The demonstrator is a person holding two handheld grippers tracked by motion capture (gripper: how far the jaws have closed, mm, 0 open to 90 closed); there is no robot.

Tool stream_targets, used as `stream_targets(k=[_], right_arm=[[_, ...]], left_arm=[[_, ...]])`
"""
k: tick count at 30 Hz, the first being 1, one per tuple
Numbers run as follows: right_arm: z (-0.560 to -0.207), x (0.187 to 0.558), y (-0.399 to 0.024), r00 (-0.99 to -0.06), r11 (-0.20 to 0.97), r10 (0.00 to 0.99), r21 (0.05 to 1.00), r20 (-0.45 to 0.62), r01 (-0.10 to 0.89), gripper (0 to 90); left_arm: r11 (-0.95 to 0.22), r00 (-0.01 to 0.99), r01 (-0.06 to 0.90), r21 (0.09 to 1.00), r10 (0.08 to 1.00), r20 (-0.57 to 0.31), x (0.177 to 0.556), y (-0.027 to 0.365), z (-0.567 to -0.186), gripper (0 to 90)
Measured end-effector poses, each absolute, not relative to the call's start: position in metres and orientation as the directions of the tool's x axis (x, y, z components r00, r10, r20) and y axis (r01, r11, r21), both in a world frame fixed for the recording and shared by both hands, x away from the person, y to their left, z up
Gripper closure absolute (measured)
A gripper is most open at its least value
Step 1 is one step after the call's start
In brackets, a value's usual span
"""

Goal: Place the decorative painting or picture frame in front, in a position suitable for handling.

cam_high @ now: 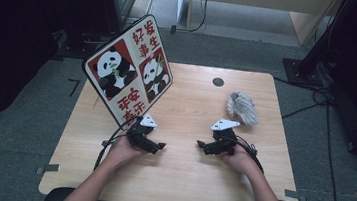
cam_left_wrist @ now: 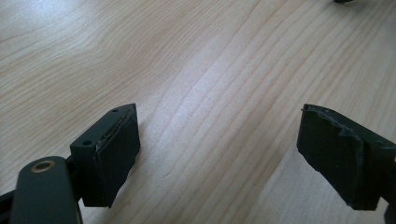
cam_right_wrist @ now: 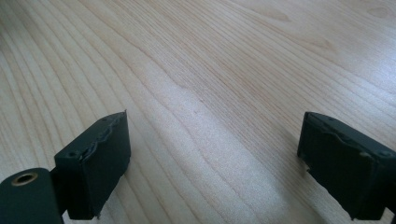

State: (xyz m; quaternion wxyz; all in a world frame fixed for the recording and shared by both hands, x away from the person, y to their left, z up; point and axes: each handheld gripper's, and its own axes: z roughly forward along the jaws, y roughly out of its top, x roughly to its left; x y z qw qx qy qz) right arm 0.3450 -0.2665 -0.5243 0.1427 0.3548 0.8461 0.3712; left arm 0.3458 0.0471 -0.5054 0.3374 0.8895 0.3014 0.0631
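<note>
Your hands sit at the counter's (cam_high: 173, 180) near edge, both grippers pointing inward at each other, jaws wide open, nothing between them. Crumpled grey cloth (cam_high: 242, 108) lies near the far right corner, just beyond your right gripper (cam_high: 205, 145), well apart from the left gripper (cam_high: 160, 146). Right's nearer; it'd need turning away from centre. Panda sign (cam_high: 128, 70) stands far left.

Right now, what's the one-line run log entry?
left hand-held gripper: open, empty | right hand-held gripper: open, empty | crumpled grey cloth: untouched | panda sign: upright on table
</note>
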Motion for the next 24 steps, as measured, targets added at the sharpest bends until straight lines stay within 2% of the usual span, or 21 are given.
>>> stream_targets(k=[4, 9, 18, 19, 20, 24], right_arm=[[-0.524, 0.345, -0.267, -0.708, 0.473, 0.706, 0.729, 0.022, 0.494, 9.6], [-0.524, 0.345, -0.267, -0.707, 0.473, 0.706, 0.729, 0.022, 0.495, 9.6], [-0.524, 0.345, -0.267, -0.707, 0.473, 0.706, 0.729, 0.022, 0.494, 9.6], [-0.524, 0.345, -0.267, -0.707, 0.473, 0.706, 0.729, 0.022, 0.494, 9.6], [-0.524, 0.345, -0.267, -0.707, 0.473, 0.707, 0.729, 0.021, 0.495, 9.6], [-0.524, 0.345, -0.267, -0.705, 0.472, 0.709, 0.729, 0.022, 0.497, 9.6]], left_arm=[[-0.582, 0.827, 0.479, 0.657, 0.550, -0.115, 0.343, 0.050, -0.500, 14.5], [-0.608, 0.838, 0.467, 0.643, 0.535, -0.102, 0.341, 0.051, -0.498, 14.6], [-0.587, 0.836, 0.470, 0.659, 0.536, -0.119, 0.339, 0.060, -0.489, 16.1], [-0.582, 0.835, 0.471, 0.663, 0.537, -0.122, 0.338, 0.062, -0.488, 16.6], [-0.569, 0.834, 0.471, 0.674, 0.536, -0.130, 0.337, 0.066, -0.485, 21.2], [-0.553, 0.830, 0.473, 0.687, 0.541, -0.136, 0.336, 0.071, -0.480, 21.8]])
